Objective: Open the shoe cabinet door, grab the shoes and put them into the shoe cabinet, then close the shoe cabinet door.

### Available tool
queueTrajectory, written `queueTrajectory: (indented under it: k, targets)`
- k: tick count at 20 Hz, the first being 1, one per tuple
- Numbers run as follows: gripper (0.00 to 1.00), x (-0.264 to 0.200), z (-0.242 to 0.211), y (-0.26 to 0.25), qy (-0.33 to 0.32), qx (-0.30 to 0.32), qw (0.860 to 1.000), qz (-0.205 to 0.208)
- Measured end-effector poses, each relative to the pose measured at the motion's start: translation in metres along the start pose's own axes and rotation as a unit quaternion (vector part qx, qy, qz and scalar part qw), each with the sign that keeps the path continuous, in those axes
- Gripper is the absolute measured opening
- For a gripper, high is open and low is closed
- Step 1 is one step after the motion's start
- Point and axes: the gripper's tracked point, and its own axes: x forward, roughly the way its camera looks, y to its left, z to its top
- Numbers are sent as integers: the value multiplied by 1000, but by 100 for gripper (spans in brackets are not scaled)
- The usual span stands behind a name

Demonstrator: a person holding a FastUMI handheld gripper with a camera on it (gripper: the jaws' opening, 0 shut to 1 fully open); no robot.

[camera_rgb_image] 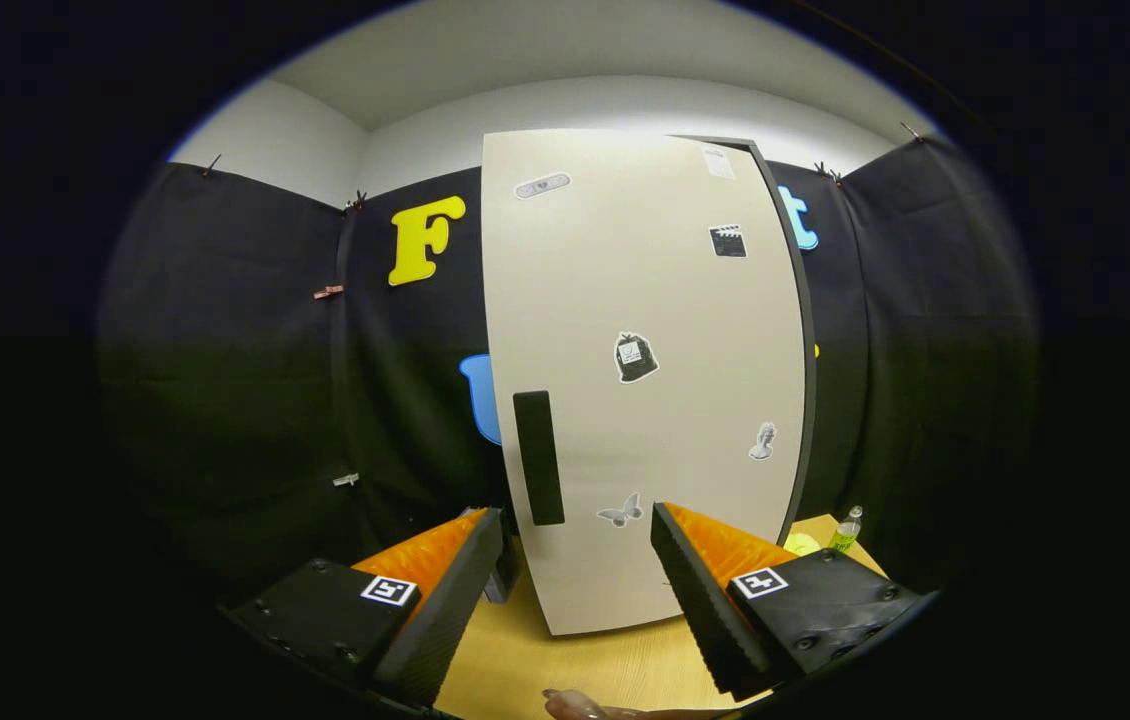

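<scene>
The shoe cabinet [645,330] stands upright on the wooden table [525,660], straight ahead of my fingers. Its pale door is shut and carries several small stickers. A dark vertical handle [538,457] sits low on the door's left side, just beyond my left fingertip. My gripper [580,530] is open, with a wide gap between the fingers and nothing held. A pale rounded thing [575,705], maybe the toe of a shoe, peeks in below and between the fingers.
A small green bottle [847,530] and a yellow object [803,544] stand on the table to the right of the cabinet. A small grey item [502,580] sits by the cabinet's lower left corner. Black cloth walls close in behind and at both sides.
</scene>
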Motion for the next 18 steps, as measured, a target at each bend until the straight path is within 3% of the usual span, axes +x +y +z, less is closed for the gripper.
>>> queueTrajectory:
  k: [18]
  targets:
    - [98,-2,7,-6,-16,-5,1000,-17]
